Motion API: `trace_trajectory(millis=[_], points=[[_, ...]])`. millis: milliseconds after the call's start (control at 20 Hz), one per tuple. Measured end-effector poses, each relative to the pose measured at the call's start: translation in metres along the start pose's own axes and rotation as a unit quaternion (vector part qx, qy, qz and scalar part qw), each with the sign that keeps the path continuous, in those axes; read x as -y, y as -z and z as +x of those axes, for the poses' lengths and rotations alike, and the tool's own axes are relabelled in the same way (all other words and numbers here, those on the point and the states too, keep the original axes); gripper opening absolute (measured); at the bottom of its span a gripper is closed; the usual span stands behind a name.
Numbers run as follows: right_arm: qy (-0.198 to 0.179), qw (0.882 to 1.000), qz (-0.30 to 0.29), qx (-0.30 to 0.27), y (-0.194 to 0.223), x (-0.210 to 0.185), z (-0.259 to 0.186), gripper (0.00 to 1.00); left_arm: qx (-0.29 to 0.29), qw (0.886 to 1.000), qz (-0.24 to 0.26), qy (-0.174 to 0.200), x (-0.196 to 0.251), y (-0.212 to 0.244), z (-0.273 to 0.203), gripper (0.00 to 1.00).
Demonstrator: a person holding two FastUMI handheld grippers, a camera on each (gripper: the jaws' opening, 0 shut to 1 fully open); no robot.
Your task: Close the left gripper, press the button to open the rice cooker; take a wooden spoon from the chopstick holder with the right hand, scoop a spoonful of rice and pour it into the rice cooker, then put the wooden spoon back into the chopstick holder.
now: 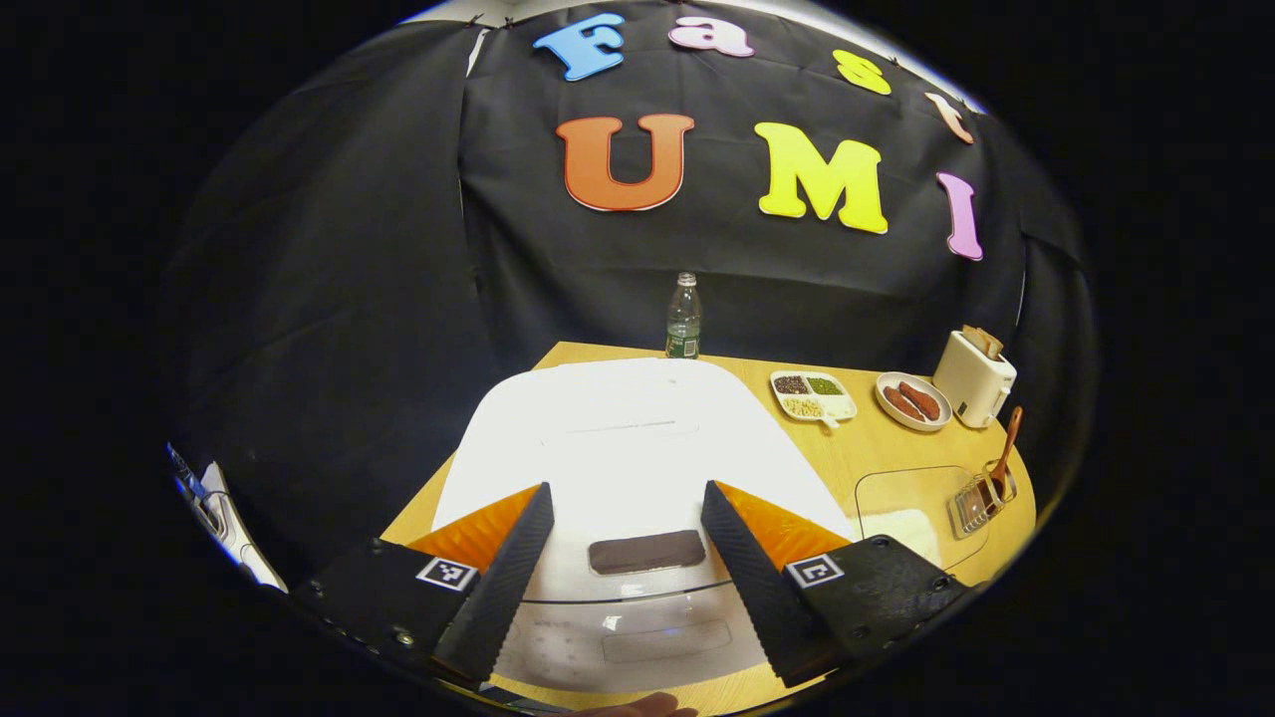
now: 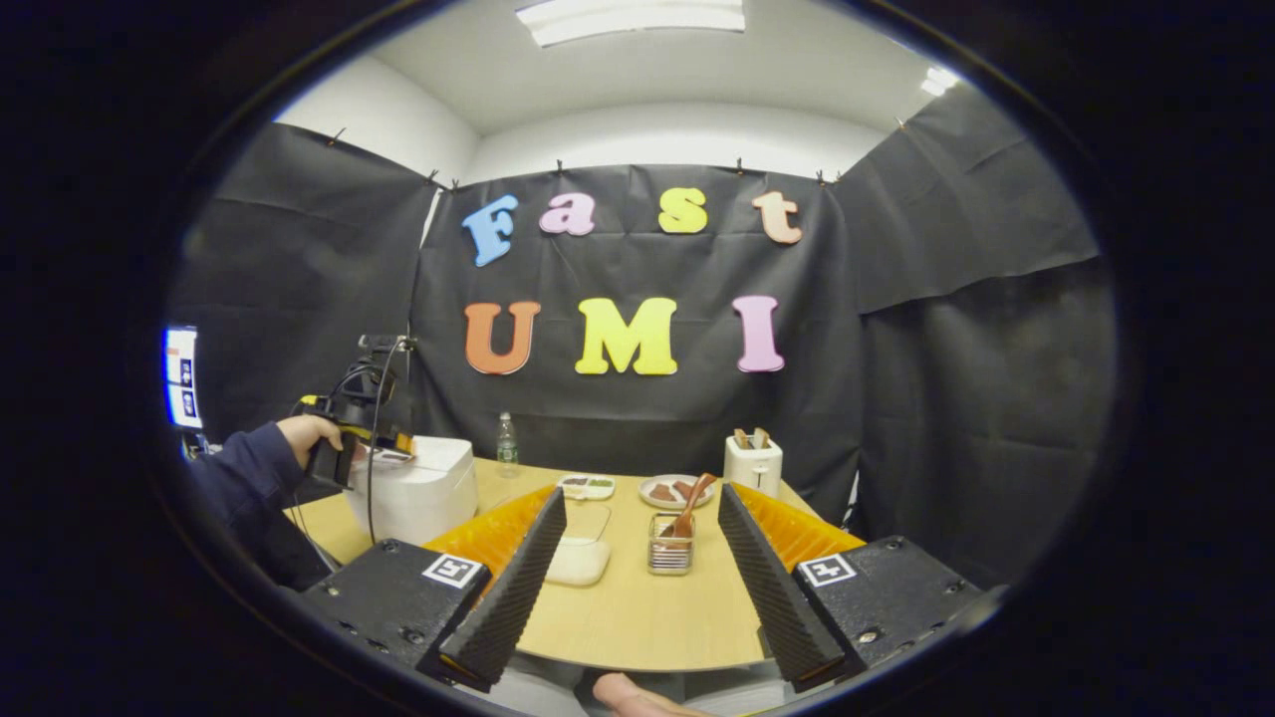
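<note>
The closed white rice cooker (image 1: 628,448) sat under the left gripper (image 1: 628,558), fingers apart, while at two o'clock the chopstick holder (image 1: 981,498) held the wooden spoon (image 1: 1006,443); the right gripper (image 2: 642,568) also gaped, empty.

Wooden spoon (image 2: 689,506) in chopstick holder (image 2: 670,546), right of rice cooker (image 2: 418,488)
</note>
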State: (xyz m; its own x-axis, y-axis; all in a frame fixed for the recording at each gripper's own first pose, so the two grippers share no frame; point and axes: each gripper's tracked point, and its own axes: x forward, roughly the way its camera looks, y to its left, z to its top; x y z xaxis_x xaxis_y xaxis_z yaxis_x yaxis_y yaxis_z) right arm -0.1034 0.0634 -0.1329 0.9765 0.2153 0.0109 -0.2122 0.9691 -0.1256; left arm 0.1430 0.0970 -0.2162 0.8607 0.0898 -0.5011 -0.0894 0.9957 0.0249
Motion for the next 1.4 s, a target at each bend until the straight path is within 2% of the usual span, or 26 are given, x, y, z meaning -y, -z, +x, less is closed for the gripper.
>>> trace_trajectory(millis=[250,550,800,1050,1400], points=[[0.003,1.0,0.021,0.011,-0.005,-0.001,-0.003,0.99,0.019,1.0,-0.001,0.006,0.002,0.002,-0.003,0.98],[-0.001,0.999,0.032,0.01,-0.002,-0.005,-0.001,0.99,0.029,0.999,-0.008,-0.01,0.006,0.01,-0.017,0.98],[0.016,0.998,0.053,0.018,-0.006,0.005,-0.002,0.99,0.058,0.998,-0.006,-0.013,0.009,0.013,-0.02,0.98],[0.01,0.998,0.055,0.02,-0.006,-0.001,-0.004,1.0,0.08,0.996,-0.03,-0.013,0.008,0.012,-0.019,0.98],[0.017,0.998,0.055,0.02,-0.007,0.007,-0.006,0.99,0.09,0.995,-0.032,-0.011,0.007,0.006,-0.019,0.98]])
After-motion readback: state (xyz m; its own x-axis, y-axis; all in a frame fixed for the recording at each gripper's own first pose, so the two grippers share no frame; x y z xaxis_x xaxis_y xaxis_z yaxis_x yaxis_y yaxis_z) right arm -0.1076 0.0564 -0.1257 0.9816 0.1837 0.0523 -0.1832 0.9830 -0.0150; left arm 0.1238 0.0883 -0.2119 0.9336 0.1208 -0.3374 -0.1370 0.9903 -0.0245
